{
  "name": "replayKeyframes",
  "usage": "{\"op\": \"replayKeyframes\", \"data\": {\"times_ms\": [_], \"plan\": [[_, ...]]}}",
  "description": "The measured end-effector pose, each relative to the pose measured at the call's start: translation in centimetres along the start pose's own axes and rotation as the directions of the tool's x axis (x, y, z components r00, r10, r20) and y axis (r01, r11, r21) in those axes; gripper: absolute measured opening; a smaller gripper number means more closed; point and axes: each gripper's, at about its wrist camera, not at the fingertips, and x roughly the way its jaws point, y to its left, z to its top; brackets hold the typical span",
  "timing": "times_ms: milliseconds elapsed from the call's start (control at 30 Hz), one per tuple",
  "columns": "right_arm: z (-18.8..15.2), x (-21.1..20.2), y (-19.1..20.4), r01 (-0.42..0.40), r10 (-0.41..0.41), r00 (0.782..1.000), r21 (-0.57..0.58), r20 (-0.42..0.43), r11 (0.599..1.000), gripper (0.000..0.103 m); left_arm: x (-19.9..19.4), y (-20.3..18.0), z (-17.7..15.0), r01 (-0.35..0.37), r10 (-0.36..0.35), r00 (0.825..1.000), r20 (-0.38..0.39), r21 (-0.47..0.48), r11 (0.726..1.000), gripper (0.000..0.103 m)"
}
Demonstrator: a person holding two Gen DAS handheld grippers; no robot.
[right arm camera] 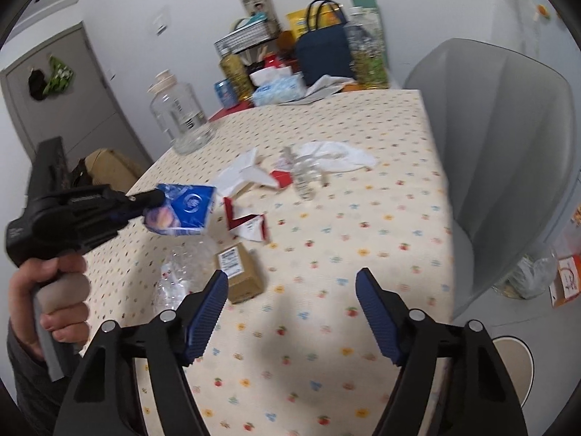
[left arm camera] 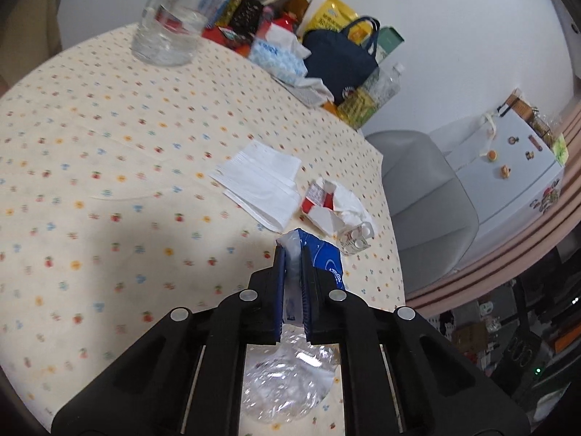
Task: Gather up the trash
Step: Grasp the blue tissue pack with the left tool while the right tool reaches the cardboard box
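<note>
Wrapper, blue and white, is pinched in my left tongs, lifted off the tabletop above its right-hand edge as the left camera sees it. My right tongs stand wide with nothing between the pads, over a bare patch near the front edge. A brown box lies just beside the right tongs' left pad, with a crumpled clear bag next to it toward the left edge. Red-and-white cartons, a white mask and a blister pack sit mid-table. Clutter fills the far edge; a grey chair stands close against the right edge.
</note>
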Motion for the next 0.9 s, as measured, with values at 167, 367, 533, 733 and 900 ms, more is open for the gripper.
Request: {"op": "replayKeyframes", "data": {"times_ms": [167,367,533,733,900], "plan": [[-0.1,1.8,1.9,-0.015,0.013,0.999,-0.054,-0.045,0.998,0.063,-2.7,1.6,-0.7,-0.015,0.017,0.999,0.049,-0.029,0.999,0.009],[-0.2,3.6,4.0,-0.030,0.020,0.996,-0.107,-0.090,0.994,0.062,-4.5,3.7,-1.3,-0.027,0.032,0.997,0.073,-0.069,0.997,0.009],[0.0,5.5,5.6,-0.011,-0.009,0.992,-0.157,-0.124,0.988,0.053,-5.2,4.0,-1.8,-0.028,0.033,0.997,0.074,-0.073,0.997,0.009],[0.0,5.8,6.3,-0.016,-0.011,0.990,-0.189,-0.139,0.982,0.034,-6.1,3.4,-2.0,-0.023,0.028,0.996,0.084,-0.055,0.998,0.009],[-0.1,3.6,5.9,-0.017,-0.001,0.995,-0.172,-0.101,0.985,0.034,-6.3,2.2,-2.0,-0.014,0.017,0.996,0.087,-0.034,0.999,0.009]]}}
